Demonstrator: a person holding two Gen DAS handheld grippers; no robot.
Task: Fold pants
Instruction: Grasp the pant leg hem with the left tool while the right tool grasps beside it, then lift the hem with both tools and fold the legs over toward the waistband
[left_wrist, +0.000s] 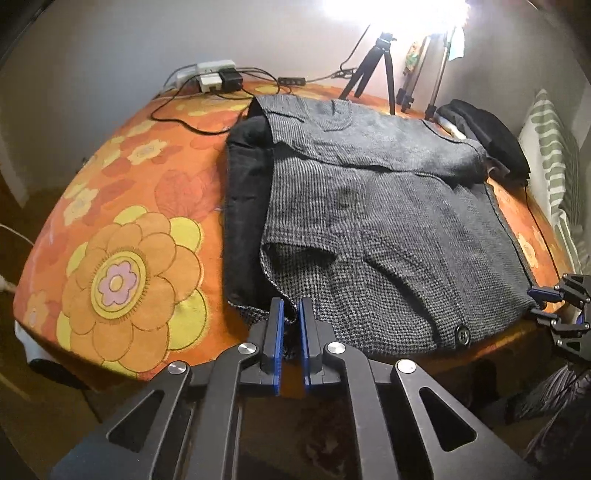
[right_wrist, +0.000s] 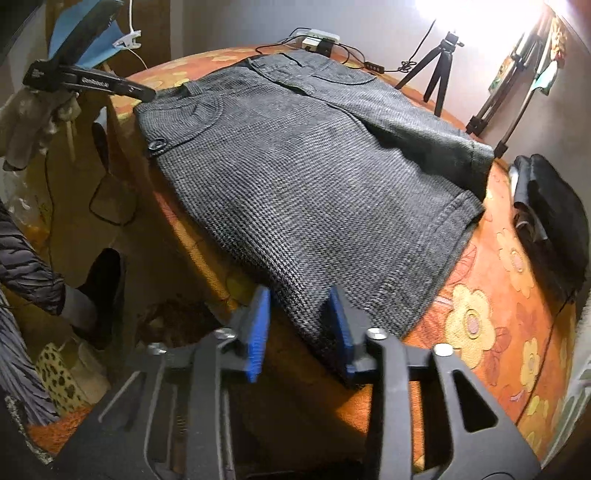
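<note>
Grey checked pants lie folded on the orange flowered bed cover, with a black lining showing along their left side. My left gripper is shut on the pants' near left edge. In the right wrist view the pants spread across the bed. My right gripper is open, its blue pads on either side of the near hem. It also shows at the right edge of the left wrist view.
A power strip with chargers and cables lies at the far edge. Tripods stand at the back under a bright lamp. A dark garment pile and a striped pillow lie at right. The bed's near edge drops to the floor.
</note>
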